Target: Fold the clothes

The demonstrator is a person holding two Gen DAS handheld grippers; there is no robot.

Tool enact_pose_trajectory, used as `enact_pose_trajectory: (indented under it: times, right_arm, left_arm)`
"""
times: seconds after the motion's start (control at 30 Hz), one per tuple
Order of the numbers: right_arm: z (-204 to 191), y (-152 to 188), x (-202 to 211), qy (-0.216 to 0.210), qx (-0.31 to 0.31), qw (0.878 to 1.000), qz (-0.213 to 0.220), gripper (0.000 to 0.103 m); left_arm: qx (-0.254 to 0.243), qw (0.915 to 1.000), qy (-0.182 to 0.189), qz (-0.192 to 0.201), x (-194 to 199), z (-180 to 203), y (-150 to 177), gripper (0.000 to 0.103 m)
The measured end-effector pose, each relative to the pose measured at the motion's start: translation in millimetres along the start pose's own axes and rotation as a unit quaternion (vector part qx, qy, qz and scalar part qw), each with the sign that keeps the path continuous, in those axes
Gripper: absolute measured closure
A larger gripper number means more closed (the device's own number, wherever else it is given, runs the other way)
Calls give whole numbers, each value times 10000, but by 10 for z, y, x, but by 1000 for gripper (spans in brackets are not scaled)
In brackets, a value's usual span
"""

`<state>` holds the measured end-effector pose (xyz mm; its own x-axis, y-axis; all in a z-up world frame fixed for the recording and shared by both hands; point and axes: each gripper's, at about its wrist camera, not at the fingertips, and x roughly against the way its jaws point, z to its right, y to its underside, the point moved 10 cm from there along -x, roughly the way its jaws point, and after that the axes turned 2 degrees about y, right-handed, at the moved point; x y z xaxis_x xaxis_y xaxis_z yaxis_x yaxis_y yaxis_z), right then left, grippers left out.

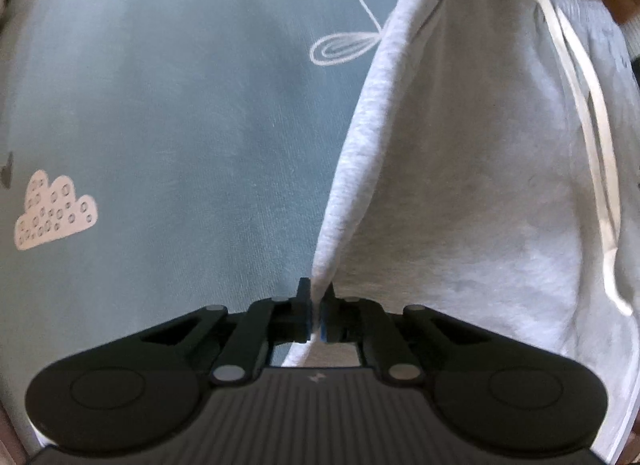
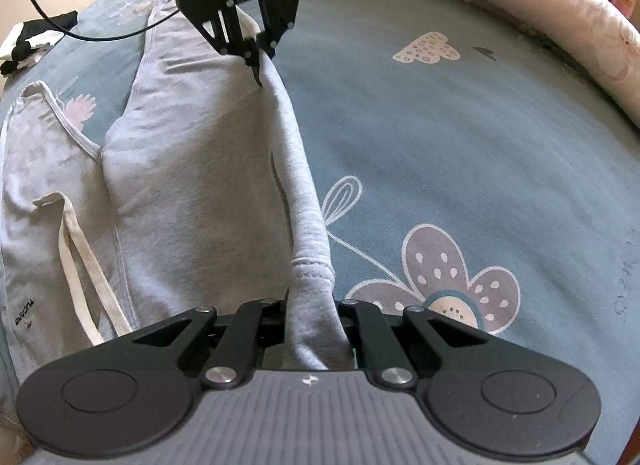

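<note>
Both tongs (image 1: pixel 317 315) (image 2: pixel 314 329) clamped on grey sweatpants (image 2: pixel 192 185) edge

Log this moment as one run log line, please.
step: folding grey sweatpants | left gripper: shut on edge | right gripper: shut on cuff | surface: blue bedsheet

Blue patterned bedsheet (image 2: pixel 460 137), pink floral bolster (image 2: pixel 580 25)
</note>
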<state>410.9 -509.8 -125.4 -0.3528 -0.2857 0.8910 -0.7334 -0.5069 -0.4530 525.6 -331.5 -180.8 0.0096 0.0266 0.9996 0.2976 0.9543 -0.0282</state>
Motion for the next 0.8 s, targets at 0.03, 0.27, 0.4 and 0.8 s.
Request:
enact_pose_trajectory:
  times: [0.03, 0.27, 0.4, 0.8]
  right_arm:
    - [-11, 5, 11, 19, 17, 10000, -5, 94]
    - [-186, 8, 180, 190, 258, 9995, -31, 94]
    - [-346, -25, 336, 385, 395, 9985, -17, 94]
    - [-1130, 30, 585, 1432, 1327, 9807, -80, 94]
  left_arm:
    - [29, 10000, -48, 32, 50, 31, 8, 102]
    - [229, 9987, -371, 269, 430, 355, 98, 102]
    - [254, 9976, -471, 443, 618, 588, 255, 102]
    - [-191, 9952, -353, 889, 955, 1555, 276, 102]
